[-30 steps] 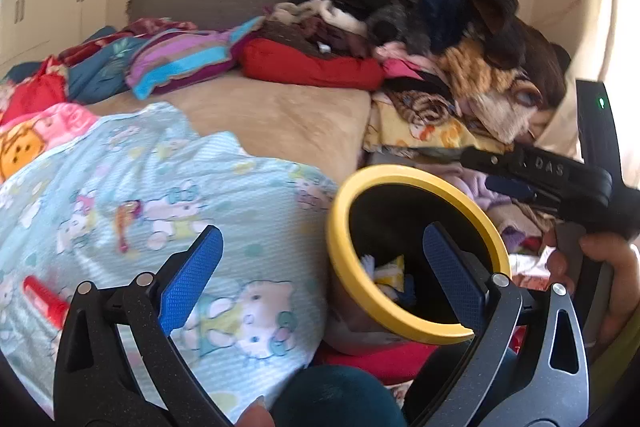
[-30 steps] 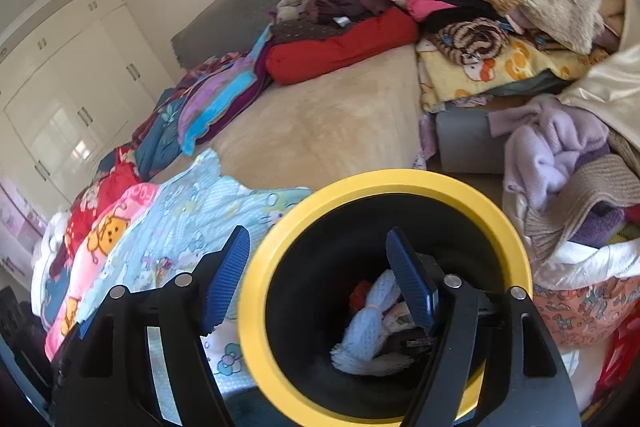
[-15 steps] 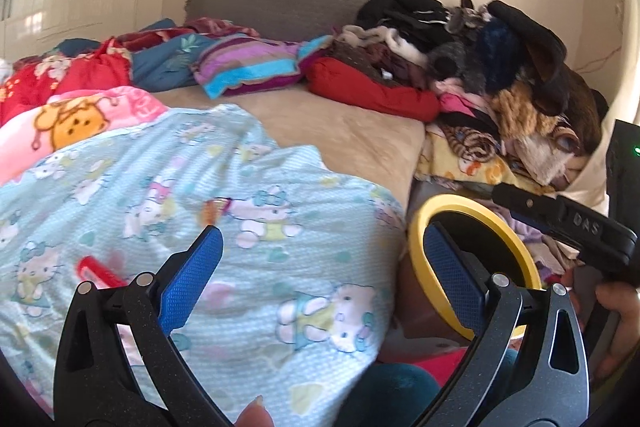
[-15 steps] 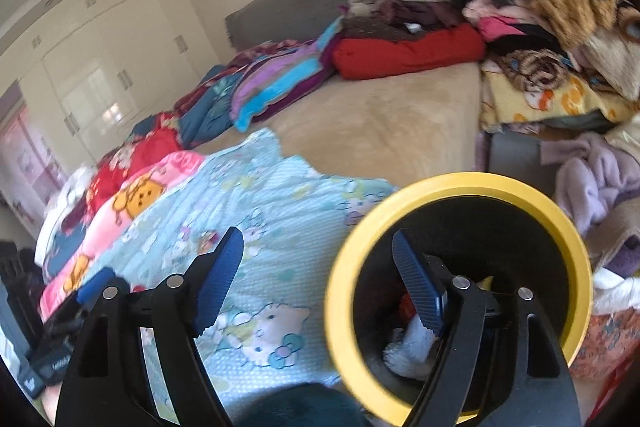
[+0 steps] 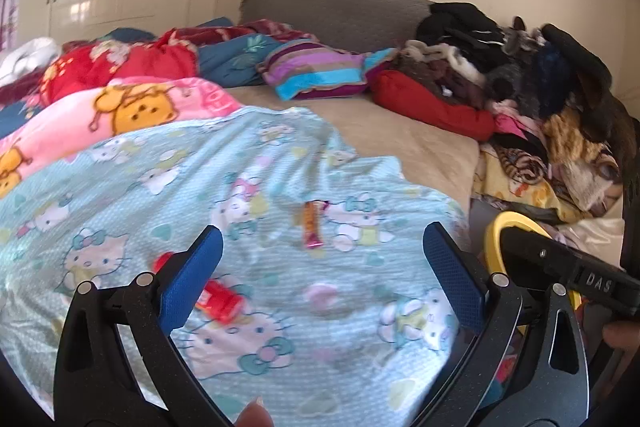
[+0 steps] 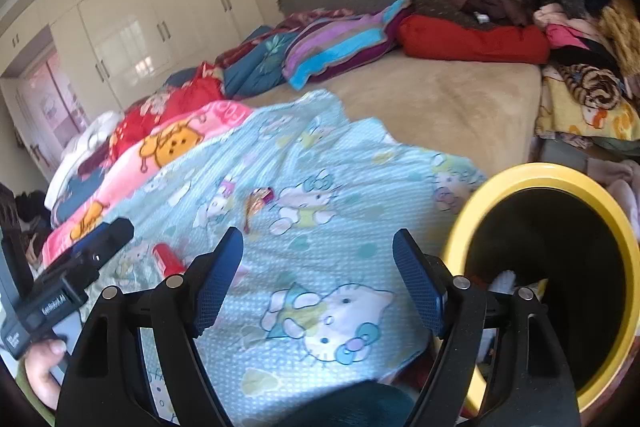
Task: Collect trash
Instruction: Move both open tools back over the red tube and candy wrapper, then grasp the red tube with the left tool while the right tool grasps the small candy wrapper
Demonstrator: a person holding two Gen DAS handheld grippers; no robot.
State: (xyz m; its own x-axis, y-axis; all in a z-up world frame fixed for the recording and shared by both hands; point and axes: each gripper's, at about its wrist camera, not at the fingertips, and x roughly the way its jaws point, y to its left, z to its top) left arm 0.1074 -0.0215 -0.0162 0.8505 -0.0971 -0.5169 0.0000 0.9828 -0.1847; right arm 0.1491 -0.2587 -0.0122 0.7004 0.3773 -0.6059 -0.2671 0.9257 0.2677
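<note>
Over a bed spread with a light-blue cartoon-cat blanket (image 5: 256, 187), the left wrist view shows open cloth running from centre toward 12 o'clock, where bare beige mattress (image 5: 400, 139) meets a grey headboard (image 5: 332, 11). Heaped clothes (image 5: 520, 75) crowd the bed's edge at 2 o'clock. The left gripper (image 5: 320, 267) stands wide open and empty, touching nothing. A red wrapper (image 5: 218, 301) lies on the blanket just inside its 9 o'clock finger; an orange-and-pink snack wrapper (image 5: 313, 225) lies beyond the tips toward 12. At 4 o'clock the yellow rim of a bin (image 5: 500, 227) peeks from behind the other tool's black body, with fingers of the person's hand (image 5: 622, 335) below it.

In the right wrist view, the right gripper (image 6: 318, 279) is likewise spread wide and empty, hanging above the blanket. The yellow-rimmed black bin (image 6: 472, 227) stands just off the bed's edge at 3 o'clock, scraps visible inside. The snack wrapper (image 6: 256, 203) sits toward 11, the red wrapper (image 6: 166, 259) at 9 beside the near finger. At 8 o'clock the left tool is held in a hand (image 6: 42, 367). White wardrobes (image 6: 132, 27) line the wall at 10 o'clock.
</note>
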